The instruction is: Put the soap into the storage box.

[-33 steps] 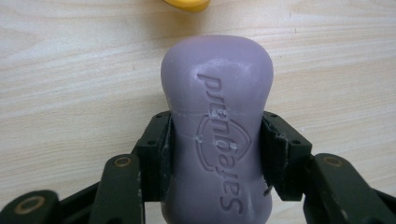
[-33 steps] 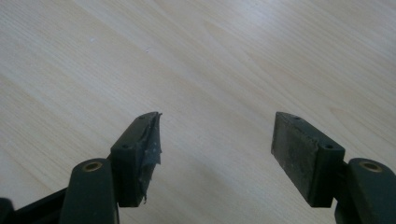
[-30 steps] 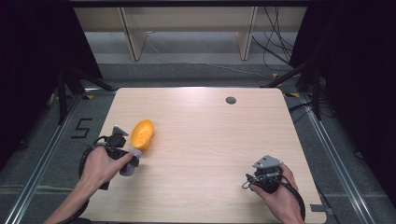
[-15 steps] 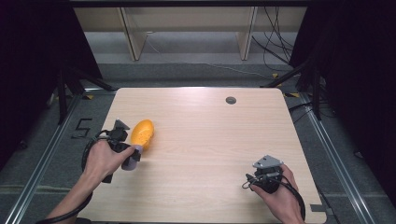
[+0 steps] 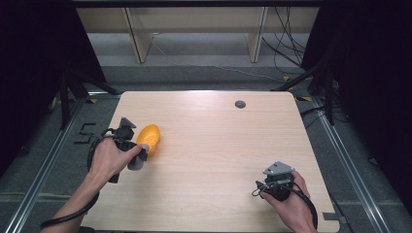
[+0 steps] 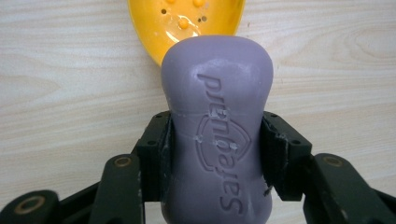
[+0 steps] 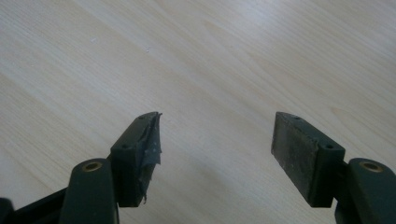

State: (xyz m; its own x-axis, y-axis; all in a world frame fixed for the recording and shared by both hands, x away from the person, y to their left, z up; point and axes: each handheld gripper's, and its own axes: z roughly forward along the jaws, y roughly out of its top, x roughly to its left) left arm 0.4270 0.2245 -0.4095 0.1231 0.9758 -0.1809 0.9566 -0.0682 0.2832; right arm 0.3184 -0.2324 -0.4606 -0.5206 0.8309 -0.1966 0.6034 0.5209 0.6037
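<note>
the left claw (image 6: 217,154) clamps one purple soap bar (image 6: 217,140) just above one yellow soap dish (image 5: 148,138) at the surface's (image 5: 218,160) left side, hand angled inward; the right claw (image 7: 215,154), wide open and empty, rests low near the right corner.

Counter (image 5: 218,145): soap dish (image 5: 148,138) on the left part, about midway front to back. Left tongs (image 5: 138,158) just at its near side, clamped on a soap bar (image 6: 217,135) from both flanks; bar's far end overlaps the dish rim in the left gripper view. Right tongs (image 7: 217,154) well apart, near the front right corner, over bare counter, nothing between them. Small round hole (image 5: 240,104) toward the far edge, right of centre. Shelf unit (image 5: 194,29) behind the counter.
</note>
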